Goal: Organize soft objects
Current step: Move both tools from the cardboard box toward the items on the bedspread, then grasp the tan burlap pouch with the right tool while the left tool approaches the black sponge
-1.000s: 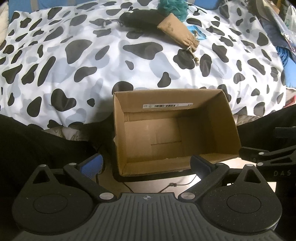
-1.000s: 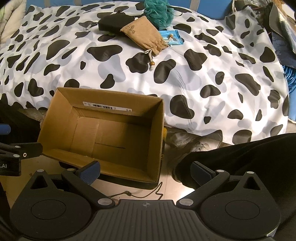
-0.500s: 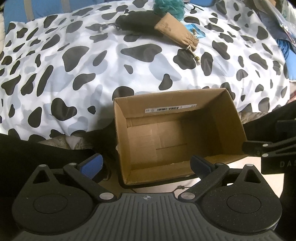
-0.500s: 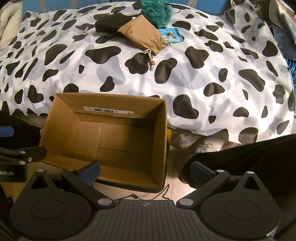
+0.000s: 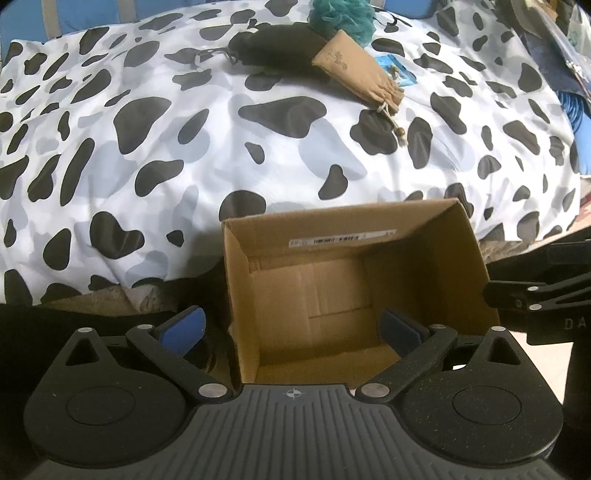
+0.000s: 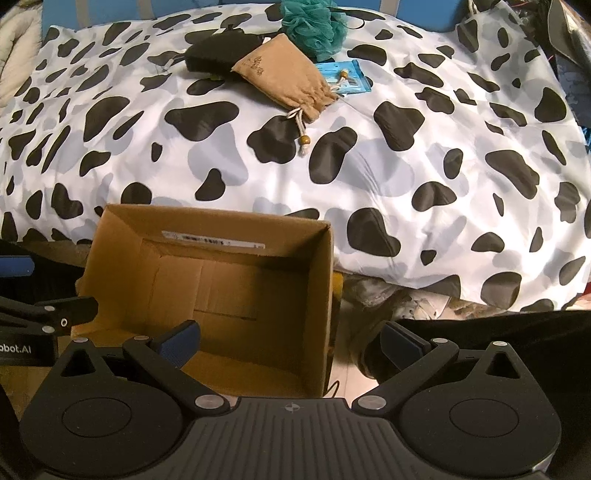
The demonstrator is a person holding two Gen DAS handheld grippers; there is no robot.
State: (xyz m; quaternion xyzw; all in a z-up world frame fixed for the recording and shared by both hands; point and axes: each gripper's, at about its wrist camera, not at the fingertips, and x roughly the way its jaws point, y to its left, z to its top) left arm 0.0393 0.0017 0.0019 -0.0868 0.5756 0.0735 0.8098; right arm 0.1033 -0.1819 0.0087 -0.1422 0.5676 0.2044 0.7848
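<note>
On the bed's far side, the tan pouch [image 6: 286, 83] looks light and limp; pinch its bunched neck. Both tongs [image 5: 291, 330] [image 6: 290, 341] gape empty.

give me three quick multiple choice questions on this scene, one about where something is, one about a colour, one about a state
1. Where does the tan drawstring pouch lie?
A. inside the cardboard box
B. on the cow-print blanket, partly over the black pouch
C. in the right gripper

2. What colour is the bath pouf?
A. teal
B. red
C. yellow

3. What state is the cardboard box in?
A. taped shut
B. open, nothing visible inside
C. open and full of cloth

Key:
1 B: it rests on the cow-print blanket, overlapping the black pouch, far beyond the box.
2 A: the mesh is teal in both views.
3 B: its bare floor shows, and the left gripper and right gripper are both open and hold nothing.
</note>
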